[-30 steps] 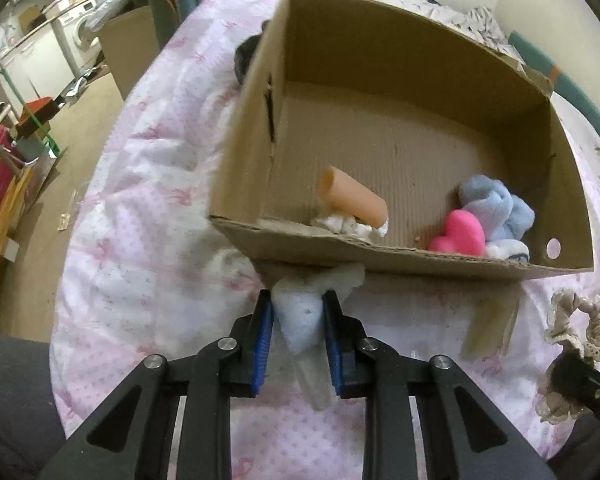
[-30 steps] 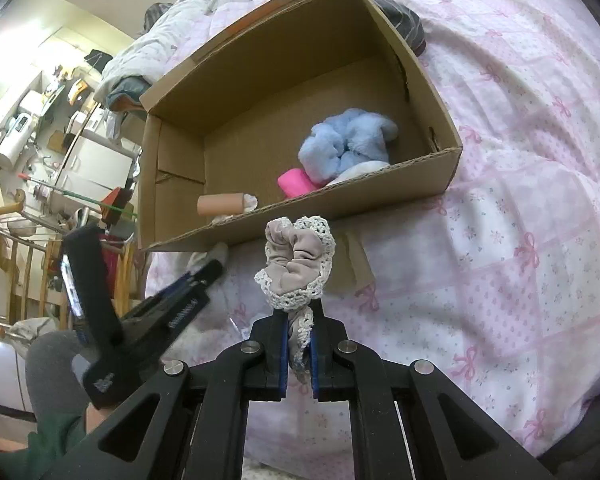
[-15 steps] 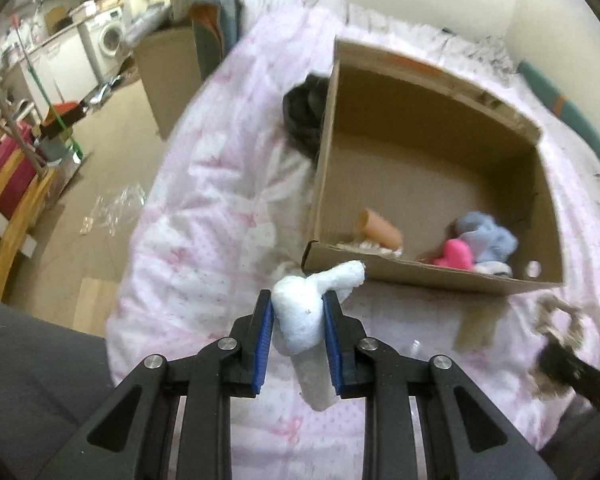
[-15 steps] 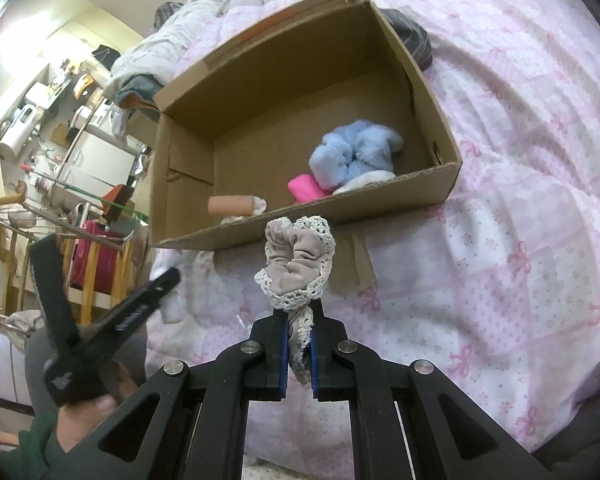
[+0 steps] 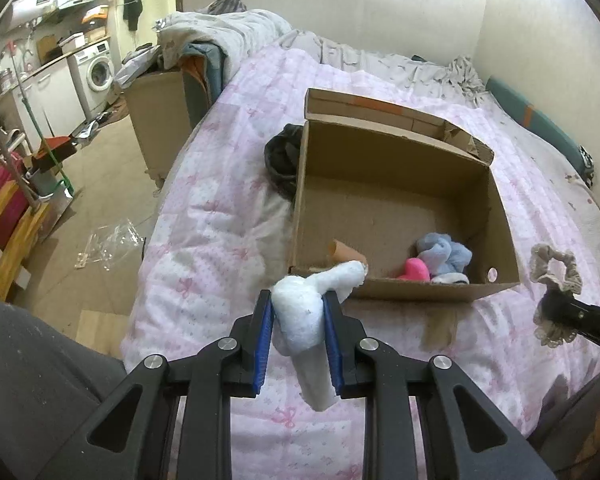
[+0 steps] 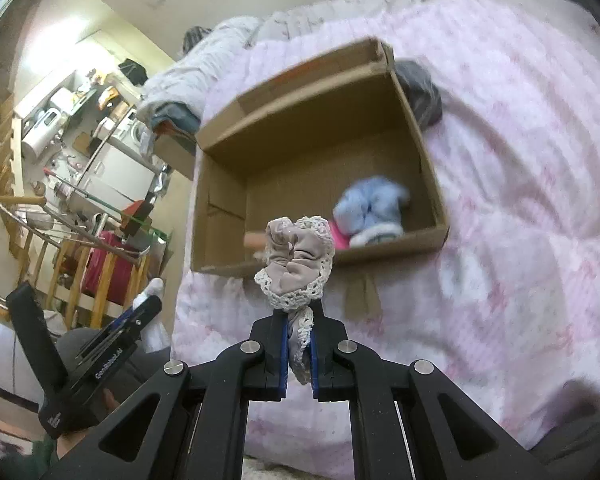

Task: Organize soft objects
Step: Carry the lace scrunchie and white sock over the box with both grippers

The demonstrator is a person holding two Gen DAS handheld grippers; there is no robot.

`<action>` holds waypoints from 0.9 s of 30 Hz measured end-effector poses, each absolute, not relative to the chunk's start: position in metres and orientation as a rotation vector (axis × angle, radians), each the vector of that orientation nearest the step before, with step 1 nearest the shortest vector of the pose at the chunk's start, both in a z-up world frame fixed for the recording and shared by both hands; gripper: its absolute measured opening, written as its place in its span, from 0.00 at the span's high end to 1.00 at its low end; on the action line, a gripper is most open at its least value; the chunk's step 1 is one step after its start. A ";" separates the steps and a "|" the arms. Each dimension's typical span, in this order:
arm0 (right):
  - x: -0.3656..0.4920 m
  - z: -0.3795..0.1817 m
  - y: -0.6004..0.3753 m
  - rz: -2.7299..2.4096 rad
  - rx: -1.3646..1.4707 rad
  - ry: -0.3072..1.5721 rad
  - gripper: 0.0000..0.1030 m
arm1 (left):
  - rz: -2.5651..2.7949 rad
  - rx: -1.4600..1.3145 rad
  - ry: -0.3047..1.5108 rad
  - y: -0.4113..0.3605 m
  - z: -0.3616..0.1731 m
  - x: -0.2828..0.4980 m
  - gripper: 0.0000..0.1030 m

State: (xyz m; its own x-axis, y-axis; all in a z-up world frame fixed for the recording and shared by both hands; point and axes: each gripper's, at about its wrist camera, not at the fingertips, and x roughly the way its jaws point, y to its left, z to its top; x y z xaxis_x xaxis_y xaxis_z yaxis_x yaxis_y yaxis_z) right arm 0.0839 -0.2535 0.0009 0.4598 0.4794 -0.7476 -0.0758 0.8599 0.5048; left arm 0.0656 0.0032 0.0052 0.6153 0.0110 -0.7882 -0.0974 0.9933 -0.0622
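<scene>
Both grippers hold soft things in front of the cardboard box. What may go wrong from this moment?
1. The left gripper squeezes the white fluffy soft toy near its middle; its long end may catch the near wall of the brown cardboard box.
2. The right gripper pinches only the lace edge of the beige scrunchie, which may slip out.

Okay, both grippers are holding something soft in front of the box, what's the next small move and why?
Probably carry the left gripper forward over the cardboard box and release: its white sock hangs short of the near wall.
</scene>
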 end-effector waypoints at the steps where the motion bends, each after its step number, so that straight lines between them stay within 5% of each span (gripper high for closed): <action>1: 0.083 0.004 -0.255 0.360 0.431 1.034 0.90 | 0.062 -0.100 0.908 0.002 0.004 0.068 0.79; 27: 0.133 0.042 -0.253 0.374 0.354 0.855 0.90 | -0.009 -0.047 0.826 -0.011 0.042 0.156 0.79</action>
State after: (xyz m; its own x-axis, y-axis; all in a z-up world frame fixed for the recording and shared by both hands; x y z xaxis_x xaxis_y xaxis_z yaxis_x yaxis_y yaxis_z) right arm 0.1326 -0.2527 0.0424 0.5993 0.4543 -0.6592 -0.1758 0.8780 0.4452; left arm 0.1559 -0.0108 0.0419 0.6779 -0.0263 -0.7347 -0.0103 0.9989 -0.0452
